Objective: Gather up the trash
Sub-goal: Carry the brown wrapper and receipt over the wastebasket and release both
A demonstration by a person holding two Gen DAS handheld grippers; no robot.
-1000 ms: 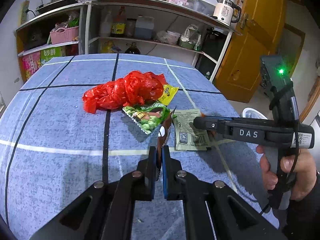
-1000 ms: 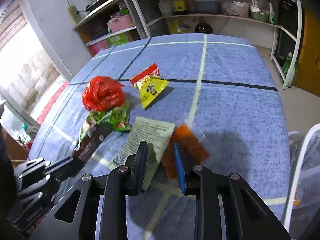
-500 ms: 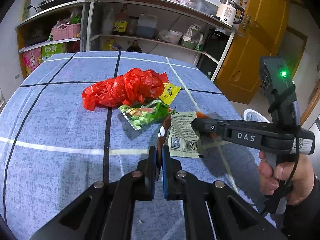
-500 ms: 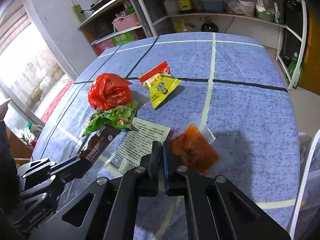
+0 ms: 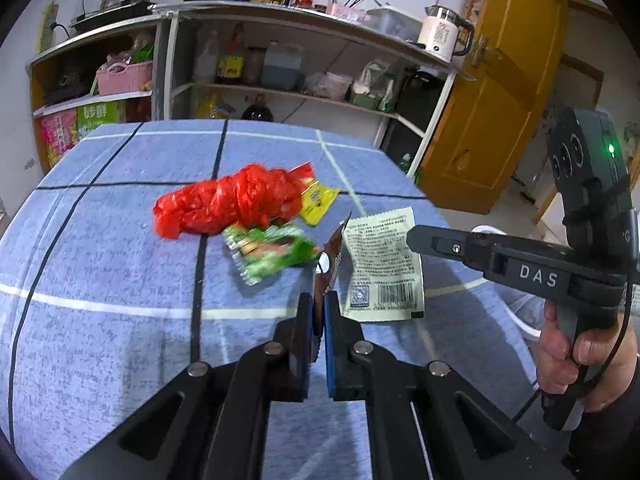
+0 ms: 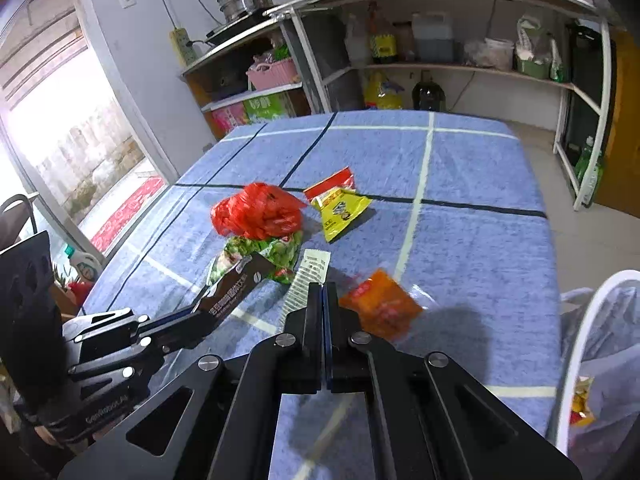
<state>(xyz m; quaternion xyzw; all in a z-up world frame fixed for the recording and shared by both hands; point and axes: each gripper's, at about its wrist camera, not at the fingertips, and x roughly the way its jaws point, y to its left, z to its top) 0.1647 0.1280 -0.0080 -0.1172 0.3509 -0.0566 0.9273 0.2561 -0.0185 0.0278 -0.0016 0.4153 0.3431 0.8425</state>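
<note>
1. Left wrist view: the left gripper (image 5: 316, 312) is nearest, its two fingers closed to a narrow slit on the lower end of a brown wrapper (image 5: 329, 258), which stands up on edge between the pads.
2. Just right of the brown wrapper, the white printed packet (image 5: 382, 264) lies in view with its barcode side up; the right gripper (image 6: 323, 300) reaches in over it from the right, and I cannot tell from this view whether the packet rests flat on the blue checked tablecloth (image 5: 112, 272).
3. Right wrist view: the right gripper has its fingers pressed fully together on the near edge of the white printed packet, seen edge-on here and just right of the brown wrapper.
4. An orange sauce sachet (image 6: 380, 306) lies further right of the brown wrapper, just beside the right gripper's fingers and apart from them.
5. Just beyond the brown wrapper lies a green snack bag (image 5: 272, 250), touching the wrapper's far end.
6. Behind the green snack bag sits a crumpled red plastic bag (image 5: 228, 204), touching it.
7. A yellow snack packet (image 6: 340, 210) lies beyond the brown wrapper and to its right, just beside the red plastic bag.
8. At the right edge of the right wrist view, well right of the brown wrapper, a white-rimmed bin (image 6: 576, 344) with a clear liner holds some wrappers.
9. Farthest back, metal shelves (image 5: 280, 48) carry bottles, pots and a kettle.
</note>
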